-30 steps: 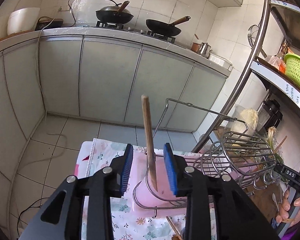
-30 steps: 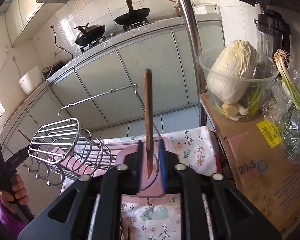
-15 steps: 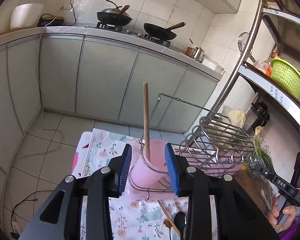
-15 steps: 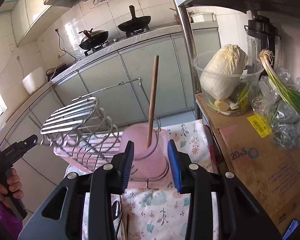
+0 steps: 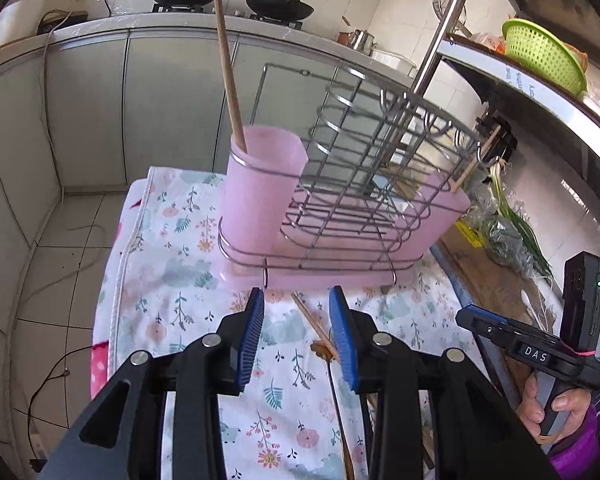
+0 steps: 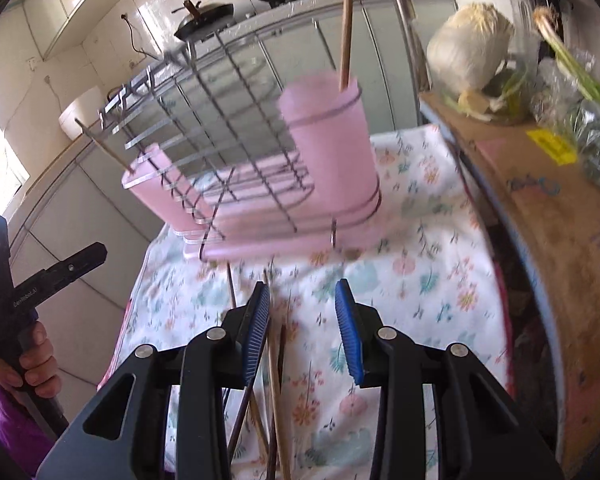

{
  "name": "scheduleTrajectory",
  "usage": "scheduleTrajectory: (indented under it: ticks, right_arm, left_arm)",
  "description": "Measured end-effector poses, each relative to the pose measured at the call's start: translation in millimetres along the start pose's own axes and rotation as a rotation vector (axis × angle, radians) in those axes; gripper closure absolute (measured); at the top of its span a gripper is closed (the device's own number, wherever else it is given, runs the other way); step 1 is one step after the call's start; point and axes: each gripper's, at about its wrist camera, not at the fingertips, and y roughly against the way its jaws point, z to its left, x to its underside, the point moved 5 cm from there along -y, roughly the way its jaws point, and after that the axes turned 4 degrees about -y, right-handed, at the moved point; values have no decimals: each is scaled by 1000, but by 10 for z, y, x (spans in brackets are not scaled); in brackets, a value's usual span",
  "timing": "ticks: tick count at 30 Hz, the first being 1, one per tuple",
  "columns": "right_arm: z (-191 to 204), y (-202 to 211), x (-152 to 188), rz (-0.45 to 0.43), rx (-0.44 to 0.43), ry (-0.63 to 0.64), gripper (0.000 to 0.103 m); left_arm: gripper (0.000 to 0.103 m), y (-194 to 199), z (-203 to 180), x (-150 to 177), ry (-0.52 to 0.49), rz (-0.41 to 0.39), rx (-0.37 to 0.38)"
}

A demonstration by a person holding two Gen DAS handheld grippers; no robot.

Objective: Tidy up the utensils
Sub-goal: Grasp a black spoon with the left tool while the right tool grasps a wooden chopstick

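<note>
A wire rack on a floral cloth holds two pink cups. The near pink cup has a wooden chopstick standing in it; the far pink cup holds another stick. My left gripper is open just in front of the rack, above a loose chopstick and a spoon lying on the cloth. My right gripper is open too, hovering over several loose chopsticks. From that side, the cup with its chopstick stands ahead.
A cardboard box with a cabbage and green onions borders the cloth on one side. A steel shelf pole rises behind the rack. A green basket sits on the shelf. The cloth's other edge drops to tiled floor.
Both grippers have drawn back and down from the cups, leaving a chopstick standing in each. The right jaws, narrow around its chopstick a second ago, have opened.
</note>
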Motion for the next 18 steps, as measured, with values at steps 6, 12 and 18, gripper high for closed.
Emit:
scheduleTrajectory:
  ticks: [6,12,18]
  right_arm:
    - [-86,-164,285,64,10,-14,68]
    - [-127,-276,458,110,0,-23,68]
    - [-29,-357,583,142,-28,5,68]
  left_arm:
    - [71,-235,-10,294,16,85,10]
    - [71,-408,-51,480,36,147,29]
    - [78,-535,-262,649,21,206,98]
